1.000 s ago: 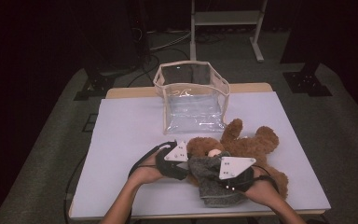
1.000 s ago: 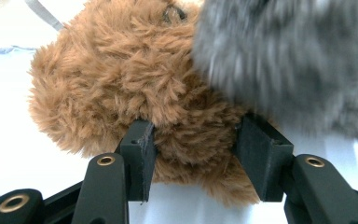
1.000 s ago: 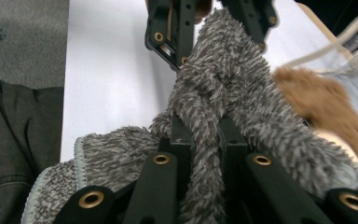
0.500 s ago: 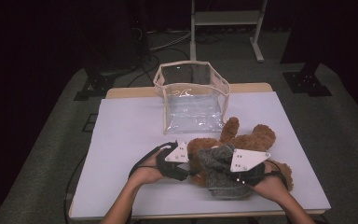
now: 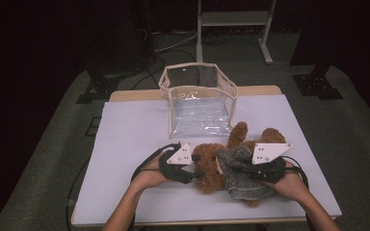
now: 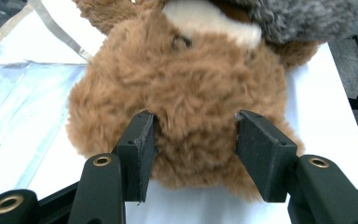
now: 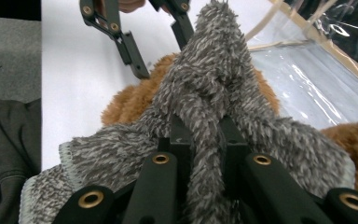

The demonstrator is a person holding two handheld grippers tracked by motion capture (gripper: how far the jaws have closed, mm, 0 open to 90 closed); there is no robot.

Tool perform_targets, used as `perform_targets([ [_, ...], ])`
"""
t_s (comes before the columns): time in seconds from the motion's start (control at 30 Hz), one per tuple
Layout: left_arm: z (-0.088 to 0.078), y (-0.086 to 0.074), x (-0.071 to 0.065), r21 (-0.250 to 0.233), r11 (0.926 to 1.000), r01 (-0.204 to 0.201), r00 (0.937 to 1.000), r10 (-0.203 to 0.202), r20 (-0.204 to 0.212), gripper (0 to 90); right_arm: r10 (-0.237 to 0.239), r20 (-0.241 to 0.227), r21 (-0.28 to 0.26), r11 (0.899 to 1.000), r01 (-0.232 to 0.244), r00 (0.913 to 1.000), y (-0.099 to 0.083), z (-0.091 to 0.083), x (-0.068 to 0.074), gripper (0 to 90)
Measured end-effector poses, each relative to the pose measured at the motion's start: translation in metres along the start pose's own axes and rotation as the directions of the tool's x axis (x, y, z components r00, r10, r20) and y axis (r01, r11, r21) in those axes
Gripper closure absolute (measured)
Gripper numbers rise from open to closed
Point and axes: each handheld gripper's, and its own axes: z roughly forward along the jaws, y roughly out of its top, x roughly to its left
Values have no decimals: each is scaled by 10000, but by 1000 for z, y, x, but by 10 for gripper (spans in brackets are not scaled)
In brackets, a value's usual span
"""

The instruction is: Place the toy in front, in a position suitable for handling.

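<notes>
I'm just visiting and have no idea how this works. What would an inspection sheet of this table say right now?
Surface: table under a white cover, wooden edge at the far side.
Job's things: brown teddy bear lying near the front; grey fuzzy garment over its body; clear plastic bag standing open behind it.
Clutter: nothing seen.
Grippers: left gripper open, jaws either side of the bear's head; right gripper shut on the grey garment.
Cables: black cable loops from the left gripper.
Surroundings: dark room, grey carpet, metal stand behind the table.

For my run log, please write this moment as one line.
left gripper: open around teddy bear head | right gripper: shut on grey garment | clear bag: behind
</notes>
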Motion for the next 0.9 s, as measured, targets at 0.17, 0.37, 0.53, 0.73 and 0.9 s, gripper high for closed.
perform_targets([
  [0.17, 8, -2, -2, 140, 9998, 140, 9992, -145, 366, 457, -671, -180, -52, 9977, 671, 9976, 27, 7, 2, 795],
  [0.37, 9, -3, -5, 432, 9991, -53, 9991, 35, 418, 458, -825, -577, 308, 9960, 843, 9949, 37, 25, -11, 794],
  [0.53, 7, -3, -6, 305, 9995, -75, 9991, 62, 423, 462, -19, -320, 479, 9988, 35, 9995, 12, 9, -27, 795],
  [0.73, 7, -1, -6, 149, 9998, 139, 9994, -143, 300, 468, 337, -585, 514, 9982, -307, 9977, 3, 5, -26, 794],
  [0.9, 9, -1, -9, 205, 9998, -15, 9992, 7, 391, 466, -253, -799, 318, 9991, 279, 9965, 28, 15, -22, 794],
])
